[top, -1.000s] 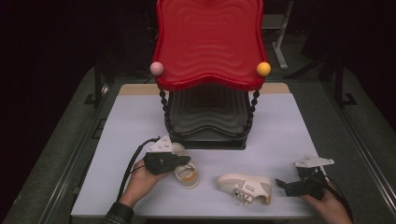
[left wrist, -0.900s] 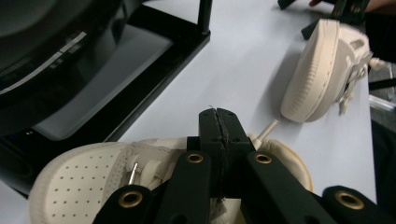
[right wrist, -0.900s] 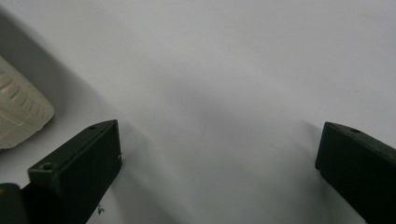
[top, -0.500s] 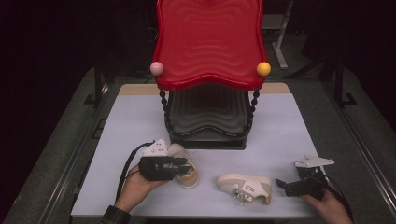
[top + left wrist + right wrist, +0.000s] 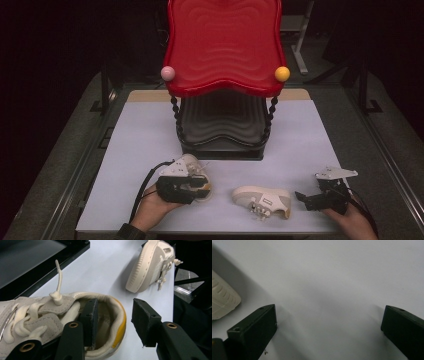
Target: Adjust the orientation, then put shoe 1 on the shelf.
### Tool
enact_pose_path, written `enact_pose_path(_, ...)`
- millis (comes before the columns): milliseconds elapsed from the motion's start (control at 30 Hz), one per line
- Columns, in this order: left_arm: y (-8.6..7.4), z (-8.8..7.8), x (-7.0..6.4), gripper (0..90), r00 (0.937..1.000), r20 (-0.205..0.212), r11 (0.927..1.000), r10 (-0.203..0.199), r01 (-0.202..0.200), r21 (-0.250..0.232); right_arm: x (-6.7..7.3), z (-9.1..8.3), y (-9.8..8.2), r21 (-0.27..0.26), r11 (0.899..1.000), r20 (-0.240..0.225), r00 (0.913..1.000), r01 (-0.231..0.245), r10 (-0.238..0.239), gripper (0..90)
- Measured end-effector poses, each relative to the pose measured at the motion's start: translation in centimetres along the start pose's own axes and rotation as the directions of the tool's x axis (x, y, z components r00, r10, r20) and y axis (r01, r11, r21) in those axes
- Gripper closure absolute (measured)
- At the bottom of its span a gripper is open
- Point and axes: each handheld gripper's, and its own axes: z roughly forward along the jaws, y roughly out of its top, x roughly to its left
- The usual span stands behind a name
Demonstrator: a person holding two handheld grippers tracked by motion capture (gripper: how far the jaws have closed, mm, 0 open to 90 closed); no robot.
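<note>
— Dark room all round, isn't it? What carries the things?

— Pale lavender counter (image 5: pixel 150 140) on a grey floor; beyond its edges everything goes black. At the back stands a red tray (image 5: pixel 225 45) on a black stand (image 5: pixel 222 125), with a pink ball (image 5: pixel 168 73) and a yellow ball (image 5: pixel 282 73) at its corners.

— What's hard to make out?

— The near shoe (image 5: pixel 45 312) is mostly covered by the left gripper (image 5: pixel 197 186) in the high view, and its toe is cut off in the left gripper view. One jaw sits inside the heel opening, the other outside the yellow-edged heel; the jaws have just been opening, spread, with a gap to the outer pad.

— And the other shoe?

— The second shoe (image 5: pixel 262 201) lies on its side near the front edge, between the hands.

— The right gripper?

— The right gripper (image 5: pixel 312 200) rests low by the counter's right front, jaws spread wide over bare surface, just beside that shoe's sole.
</note>
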Motion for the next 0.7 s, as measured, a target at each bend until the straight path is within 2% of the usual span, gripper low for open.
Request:
enact_pose_path(167,-0.2,0.4,0.1,60.2,1.0000,-0.002,0.9999,-0.008,0.008,0.008,0.0,0.0,0.0,0.000,1.000,0.000,1.0000,0.000,0.000,0.0)
enact_pose_path(200,-0.2,0.4,0.0,66.1,1.0000,0.001,0.9999,-0.004,0.004,0.012,0.0,0.0,0.0,0.000,1.000,0.000,1.0000,0.000,0.000,0.0)
enact_pose_path(267,-0.2,0.6,0.0,71.4,1.0000,0.010,0.9999,-0.002,0.001,0.017,0.0,0.0,0.0,-0.001,1.000,0.000,1.0000,0.000,0.000,0.0)
enact_pose_path(367,0.0,0.8,0.0,75.0,0.9998,0.017,0.9996,-0.007,0.006,0.026,0.0,0.0,0.0,0.000,1.000,-0.001,1.0000,-0.001,0.001,0.0)
enact_pose_path(500,0.2,0.6,-0.2,75.9,0.9998,0.013,0.9990,0.012,-0.012,0.042,0.0,0.0,0.0,0.000,1.000,0.000,1.0000,-0.001,0.001,0.0)
enact_pose_path(700,0.8,0.6,-0.9,76.0,0.9980,0.058,0.9983,0.023,-0.026,0.053,0.0,0.0,0.0,0.000,1.000,-0.001,1.0000,0.000,0.000,0.0)
